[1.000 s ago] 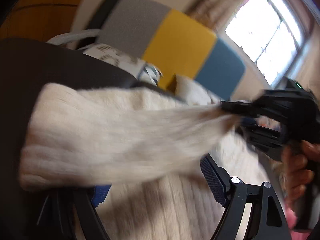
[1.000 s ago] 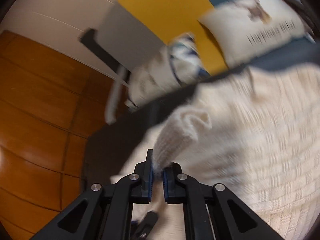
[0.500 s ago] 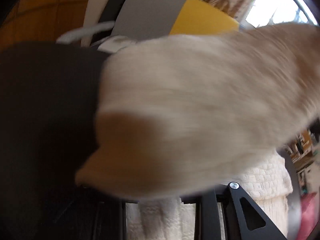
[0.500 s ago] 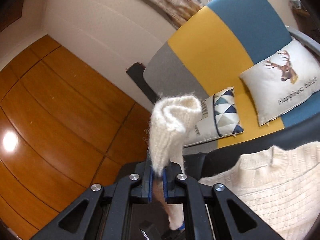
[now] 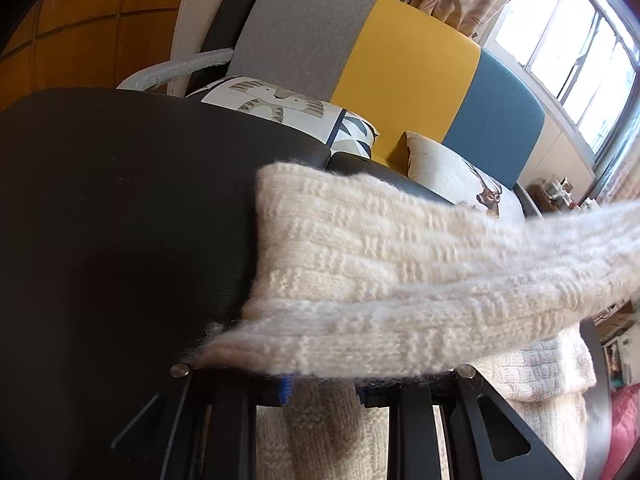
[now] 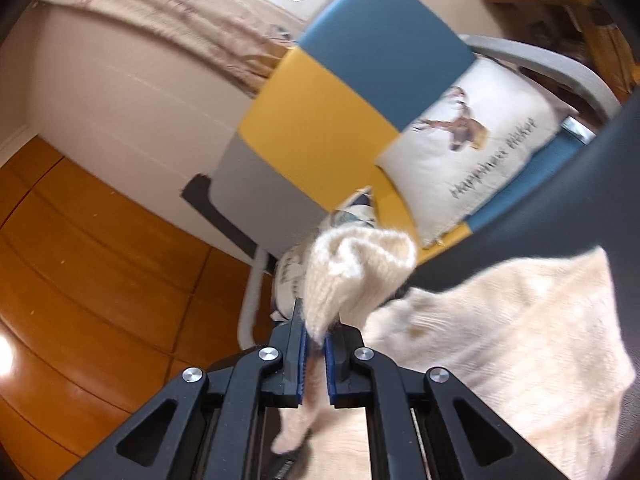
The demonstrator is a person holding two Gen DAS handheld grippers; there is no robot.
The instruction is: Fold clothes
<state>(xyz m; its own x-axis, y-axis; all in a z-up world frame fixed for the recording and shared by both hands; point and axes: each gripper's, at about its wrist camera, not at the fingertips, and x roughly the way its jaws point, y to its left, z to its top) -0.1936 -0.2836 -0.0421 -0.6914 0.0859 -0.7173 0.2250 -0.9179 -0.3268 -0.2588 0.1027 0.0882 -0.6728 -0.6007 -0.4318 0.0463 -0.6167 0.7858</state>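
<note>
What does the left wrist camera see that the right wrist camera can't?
Only the left wrist view shows the bright window and the left tool, its tips hidden under a stretched cream knitted sleeve.

Only the right wrist view shows the right tool, shut on the sleeve's bunched cuff, and the writing on the white deer cushion.

Both show the cream knitted sweater, the grey, yellow and blue sofa, the deer cushion, the beige curtain, the orange wooden wall panels and the dark table.
</note>
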